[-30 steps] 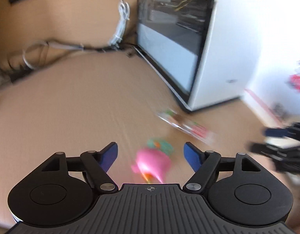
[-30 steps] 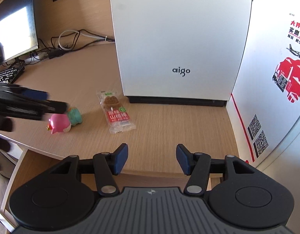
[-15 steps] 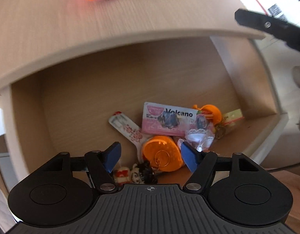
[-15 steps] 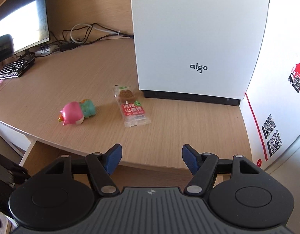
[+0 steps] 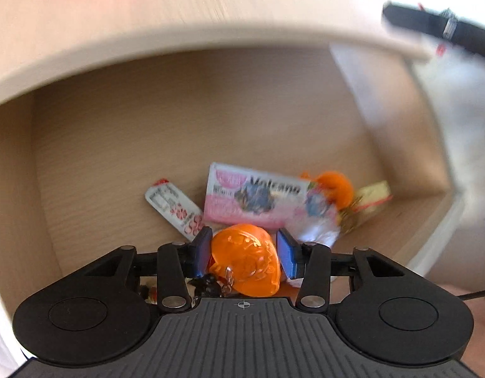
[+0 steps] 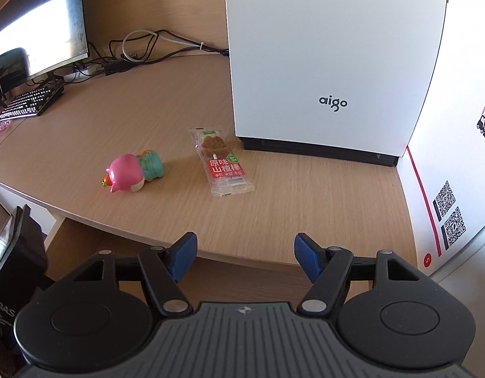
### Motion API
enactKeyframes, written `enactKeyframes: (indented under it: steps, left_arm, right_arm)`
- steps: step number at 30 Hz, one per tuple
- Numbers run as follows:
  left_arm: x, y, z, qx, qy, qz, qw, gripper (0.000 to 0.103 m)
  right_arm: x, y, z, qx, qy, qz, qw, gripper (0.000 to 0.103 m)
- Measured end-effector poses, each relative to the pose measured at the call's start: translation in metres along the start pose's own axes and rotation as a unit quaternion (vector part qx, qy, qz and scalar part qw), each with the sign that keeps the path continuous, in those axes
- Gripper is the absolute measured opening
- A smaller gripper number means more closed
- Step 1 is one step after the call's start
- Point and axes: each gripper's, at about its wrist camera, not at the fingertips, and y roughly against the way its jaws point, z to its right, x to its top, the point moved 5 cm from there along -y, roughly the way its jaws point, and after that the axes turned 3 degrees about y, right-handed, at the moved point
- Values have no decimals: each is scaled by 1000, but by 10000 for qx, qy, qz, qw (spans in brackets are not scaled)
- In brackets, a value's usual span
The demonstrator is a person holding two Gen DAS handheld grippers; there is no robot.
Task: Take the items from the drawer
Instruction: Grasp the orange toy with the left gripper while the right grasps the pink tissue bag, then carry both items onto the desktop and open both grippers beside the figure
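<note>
A wooden desk (image 6: pixel 305 195) carries a pink toy (image 6: pixel 126 174) and a snack packet (image 6: pixel 222 163). Below it, in the open drawer (image 5: pixel 179 126), the left gripper (image 5: pixel 244 253) has its jaws closing around an orange keychain (image 5: pixel 245 263); contact is unclear. The right gripper (image 6: pixel 245 256) waits with jaws spread and empty. The keychain's rounded shell might squirt free, or its ring could snag neighbouring trinkets.

In my drawer (image 5: pixel 122 145) a translucent orange shell-shaped charm (image 5: pixel 245 263) sits nearest me, between my left gripper's (image 5: pixel 245 255) blue pads. Behind it lies a pink Volcano packet (image 5: pixel 251 198), flat, with a white floral-printed tag (image 5: pixel 174 209) to its left and an orange ball (image 5: pixel 335 187) and yellow wrapper (image 5: pixel 373 195) to its right.
</note>
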Motion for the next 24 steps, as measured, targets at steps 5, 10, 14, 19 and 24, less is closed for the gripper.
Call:
enactKeyframes:
  steps: [5,10,14,19,24]
  left_arm:
    - [1,63,-12,-498,323,1057,9926,49]
    - [-11,100,-29,-320,598,1627,9843,49]
    - [-22,113,-36,-165,721,1861,9797,49]
    - [-38,120,-37,37,750,1934,9783,49]
    - [-52,117,-36,-65,918,2023,9750,49]
  right_arm:
    - [-1,2,-7,378,-124,-169,9991,69]
    - [-20,-13,-22,798,-188,-988,9917,69]
    - [-51,-43,-36,754,-370,-2077,9746,69]
    - [-73,-60,-49,881,-896,-2982,9462,69]
    - [-90,-69,-60,729,-911,-3508,9292,57]
